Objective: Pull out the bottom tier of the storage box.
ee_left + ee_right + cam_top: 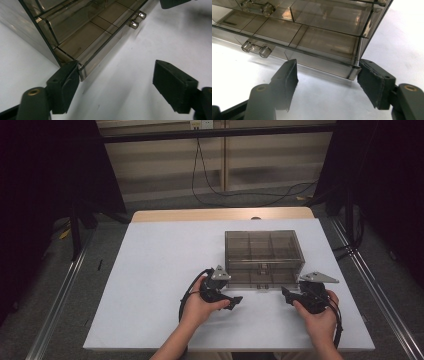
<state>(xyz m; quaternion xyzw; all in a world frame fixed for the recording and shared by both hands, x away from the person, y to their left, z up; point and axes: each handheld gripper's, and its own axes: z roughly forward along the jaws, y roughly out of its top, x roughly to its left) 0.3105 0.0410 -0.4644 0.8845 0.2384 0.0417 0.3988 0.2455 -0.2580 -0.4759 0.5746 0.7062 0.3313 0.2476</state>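
A smoky see-through drawer box (262, 255) stands on the white table (160, 270), right of centre. Its lower drawer (312, 37) sticks out a little at the front, and both drawers have clear bar handles (257, 50). My left gripper (234, 301) is held low in front of the box's front left corner, jaws open, with one pad (65, 85) close to that corner (82, 72). My right gripper (286, 294) faces the front right corner (353, 72), open, with the corner between its pads (374, 83). Nothing is held.
Bare white tabletop spreads to the left of the box and in front of it. A wooden strip (220, 214) runs along the far edge. Beyond the table are cables (210, 185) on the floor, dark curtains and metal rails (60, 295) at both sides.
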